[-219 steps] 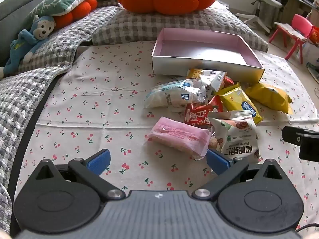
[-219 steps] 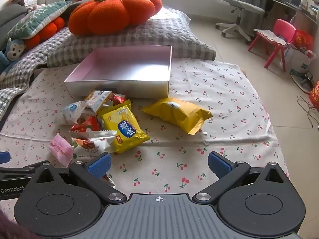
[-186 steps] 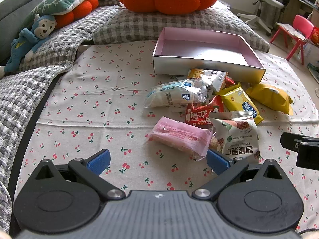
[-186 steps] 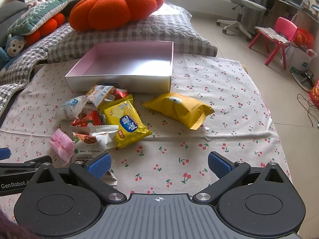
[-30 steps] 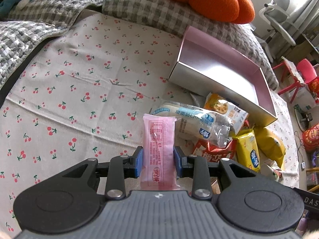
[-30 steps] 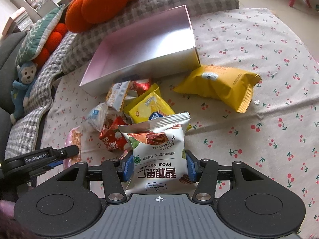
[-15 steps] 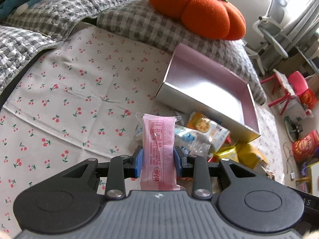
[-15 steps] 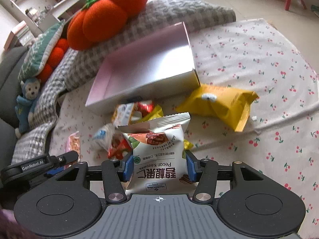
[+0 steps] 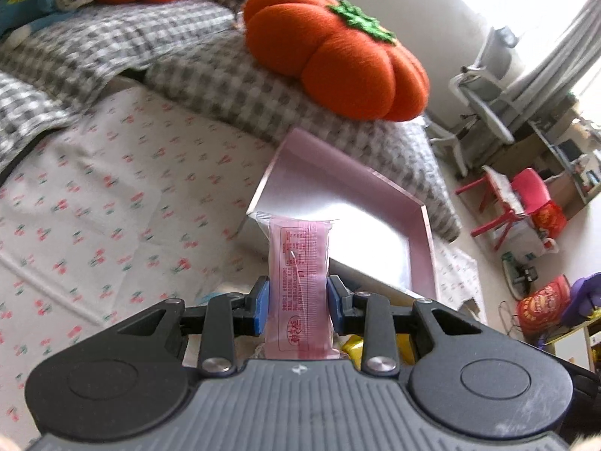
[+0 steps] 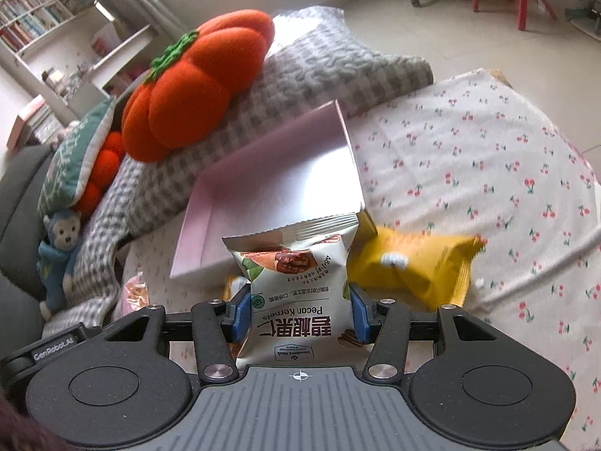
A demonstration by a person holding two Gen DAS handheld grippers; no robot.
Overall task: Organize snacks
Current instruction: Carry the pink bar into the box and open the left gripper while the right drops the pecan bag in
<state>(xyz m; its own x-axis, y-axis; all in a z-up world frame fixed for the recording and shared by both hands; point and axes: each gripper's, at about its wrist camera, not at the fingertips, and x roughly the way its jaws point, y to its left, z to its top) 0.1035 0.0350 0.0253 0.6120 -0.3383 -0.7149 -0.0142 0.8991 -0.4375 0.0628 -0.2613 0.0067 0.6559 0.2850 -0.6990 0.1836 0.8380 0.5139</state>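
Observation:
My left gripper (image 9: 298, 306) is shut on a pink snack packet (image 9: 299, 282) and holds it upright in the air, in front of the open pink box (image 9: 422, 248). My right gripper (image 10: 298, 314) is shut on a white pecan kernels bag (image 10: 296, 293), also lifted, with the same pink box (image 10: 263, 184) just beyond it. A yellow snack bag (image 10: 413, 263) lies on the cherry-print cloth to the right of the box's near corner. Parts of other snacks show below both grippers, mostly hidden.
An orange pumpkin cushion (image 9: 338, 67) rests on a grey checked pillow (image 9: 210, 86) behind the box. A blue monkey toy (image 10: 60, 248) sits at the left. A red child's chair (image 9: 514, 199) and an office chair (image 9: 484, 86) stand on the floor to the right.
Both grippers have risen and moved forward toward the pink box, each still holding its packet. The box now looms larger, and the snack pile has dropped below the grippers.

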